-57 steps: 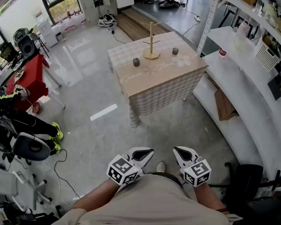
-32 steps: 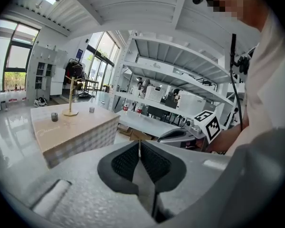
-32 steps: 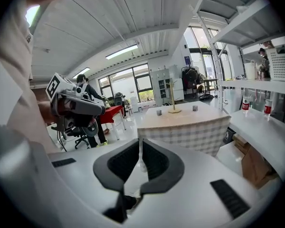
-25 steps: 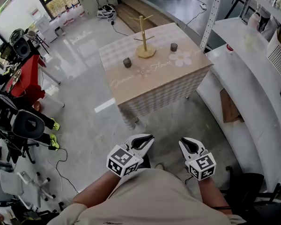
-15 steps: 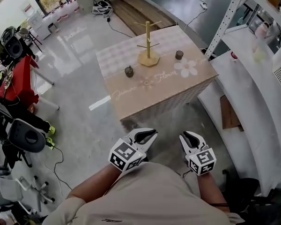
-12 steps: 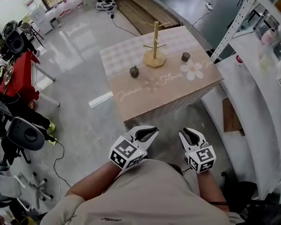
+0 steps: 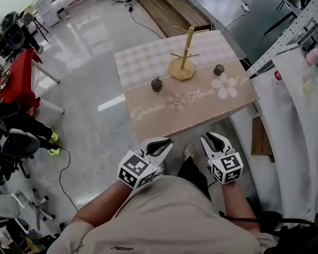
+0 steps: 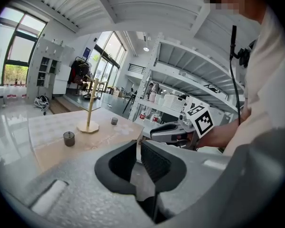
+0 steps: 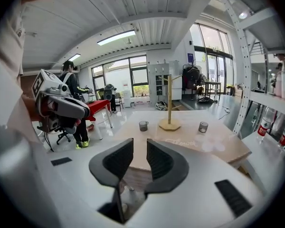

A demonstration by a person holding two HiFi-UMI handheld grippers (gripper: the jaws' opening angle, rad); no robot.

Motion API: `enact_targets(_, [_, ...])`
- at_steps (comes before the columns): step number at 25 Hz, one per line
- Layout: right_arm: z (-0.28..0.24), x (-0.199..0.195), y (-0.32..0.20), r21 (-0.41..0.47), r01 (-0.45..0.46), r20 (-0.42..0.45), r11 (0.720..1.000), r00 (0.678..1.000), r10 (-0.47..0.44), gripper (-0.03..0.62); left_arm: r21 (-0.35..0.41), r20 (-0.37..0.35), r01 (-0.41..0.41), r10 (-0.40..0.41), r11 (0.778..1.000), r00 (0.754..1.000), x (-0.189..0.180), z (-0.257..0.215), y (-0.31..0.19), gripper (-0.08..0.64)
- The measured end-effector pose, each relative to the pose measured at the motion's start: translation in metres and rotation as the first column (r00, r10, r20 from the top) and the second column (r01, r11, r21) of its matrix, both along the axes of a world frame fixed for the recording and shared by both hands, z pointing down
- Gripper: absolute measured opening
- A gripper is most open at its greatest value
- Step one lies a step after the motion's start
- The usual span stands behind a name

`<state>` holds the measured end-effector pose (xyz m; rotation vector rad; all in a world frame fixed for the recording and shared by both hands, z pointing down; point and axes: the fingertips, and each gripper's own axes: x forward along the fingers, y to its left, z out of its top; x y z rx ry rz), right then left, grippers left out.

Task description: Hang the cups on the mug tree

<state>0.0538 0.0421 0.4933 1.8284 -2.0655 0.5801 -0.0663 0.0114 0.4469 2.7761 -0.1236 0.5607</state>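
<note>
Change since the earlier frames: the person walked up to the table (image 7: 148, 62), so the mug tree (image 7: 184, 52) sat much nearer than before. It wasn't within reach yet. Both grippers were short of the tree, off the table's near edge and over the floor.

The right gripper (image 7: 209, 139) had just been opening. Its jaws stood a little apart with nothing between them. The left gripper (image 7: 164, 142) had its jaws pressed almost together, also empty.

Both cups were untouched. The dark cup (image 7: 157, 84) stood on the table left of the tree's base, on the side nearer the person. The second cup (image 7: 219, 70) stood right of the base. Both were upright and clear of the tree, whose pegs were all bare.

My read: this was the approach phase, nothing hung yet. The right jaws opening suggested a first grab at the second cup.
</note>
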Motion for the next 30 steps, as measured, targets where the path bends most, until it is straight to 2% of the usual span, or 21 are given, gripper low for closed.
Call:
enact_targets(6, [0.014, 0.066, -0.040, -0.008, 0.001, -0.011, 1.000, 1.000, -0.001, 0.101, -0.001, 0.003, 0.051, -0.051, 0.999, 0.999, 0.035, 0.000, -0.032, 0.012])
enact_targets(11, [0.031, 0.137, -0.081, -0.029, 0.020, -0.031, 0.999, 0.999, -0.021, 0.114, -0.004, -0.007, 0.120, -0.120, 0.993, 0.993, 0.083, -0.009, -0.062, 0.011])
enact_targets(20, [0.083, 0.259, -0.145, -0.094, -0.001, -0.021, 0.996, 1.000, -0.001, 0.169, 0.019, 0.015, 0.189, -0.189, 0.982, 0.982, 0.167, -0.012, -0.100, 0.011])
enact_targets(24, [0.107, 0.292, -0.174, -0.118, 0.014, -0.041, 0.993, 0.999, -0.019, 0.201, 0.028, 0.028, 0.239, -0.239, 0.971, 0.971, 0.186, -0.011, -0.116, 0.011])
enact_targets(30, [0.140, 0.326, -0.215, -0.158, 0.028, -0.085, 0.987, 0.996, -0.042, 0.253, 0.041, 0.046, 0.322, -0.324, 0.946, 0.945, 0.193, -0.009, -0.138, 0.011])
